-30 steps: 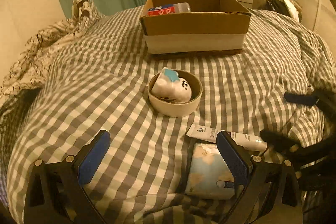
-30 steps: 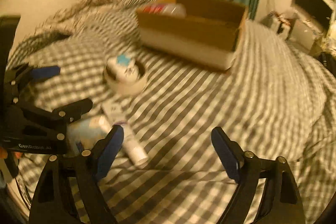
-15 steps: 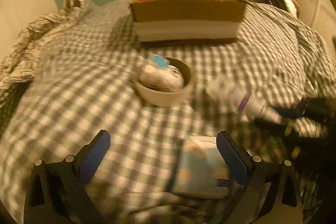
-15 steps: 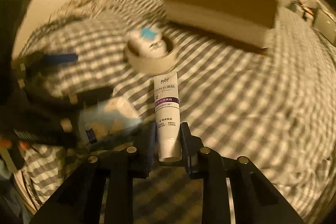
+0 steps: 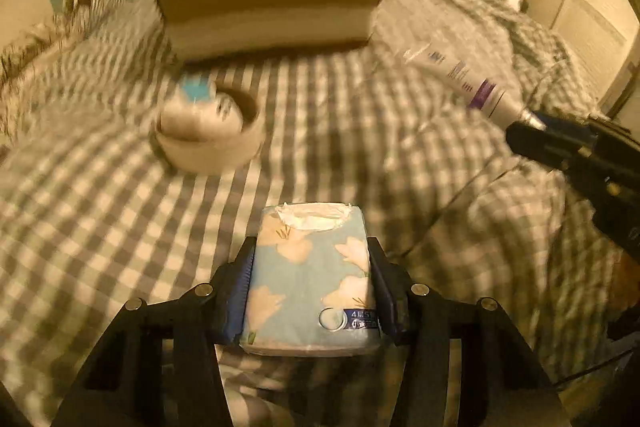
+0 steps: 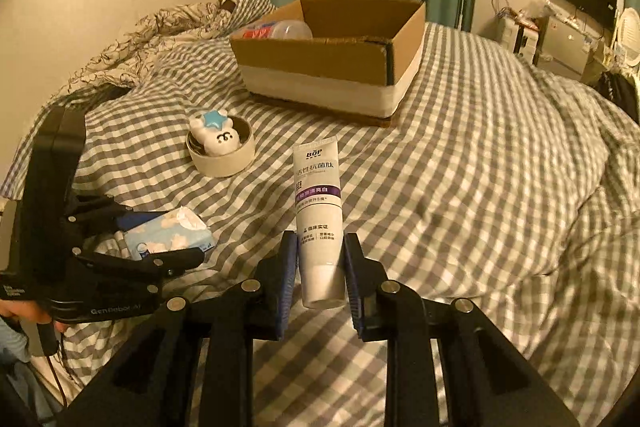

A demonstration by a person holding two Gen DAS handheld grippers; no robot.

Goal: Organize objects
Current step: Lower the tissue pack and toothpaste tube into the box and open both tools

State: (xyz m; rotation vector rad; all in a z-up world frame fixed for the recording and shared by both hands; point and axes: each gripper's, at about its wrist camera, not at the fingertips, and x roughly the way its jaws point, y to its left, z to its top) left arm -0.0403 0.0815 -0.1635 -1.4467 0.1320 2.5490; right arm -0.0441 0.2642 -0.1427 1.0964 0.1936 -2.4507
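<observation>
Right gripper (image 6: 320, 267): closed on the cap end of a white toothpaste tube (image 6: 319, 203), its blue pads against both sides.
Left gripper (image 5: 310, 287): clamped on a blue floral tissue pack (image 5: 312, 279), one pad on each long side.
Bed (image 6: 480, 187): grey-and-white checked duvet under everything; its far edges are cut off by the fisheye rim.
Cardboard box (image 6: 332, 63): open-topped, on the duvet beyond the bowl; badly blurred in the left wrist view. A bottle with a red label (image 6: 276, 29) lies in its left corner, mostly hidden by the wall.
Tube, direction: long axis runs away from the right gripper, crimped end toward the box, held above the duvet; the cap itself is hidden between the pads.
Tissue pack, direction: long axis along the fingers, torn white opening at the far end; its rear end is hidden by the gripper body.
Bowl (image 6: 220, 155): round, cream, left of the tube, holding a white figurine with a blue star (image 6: 214, 135).
</observation>
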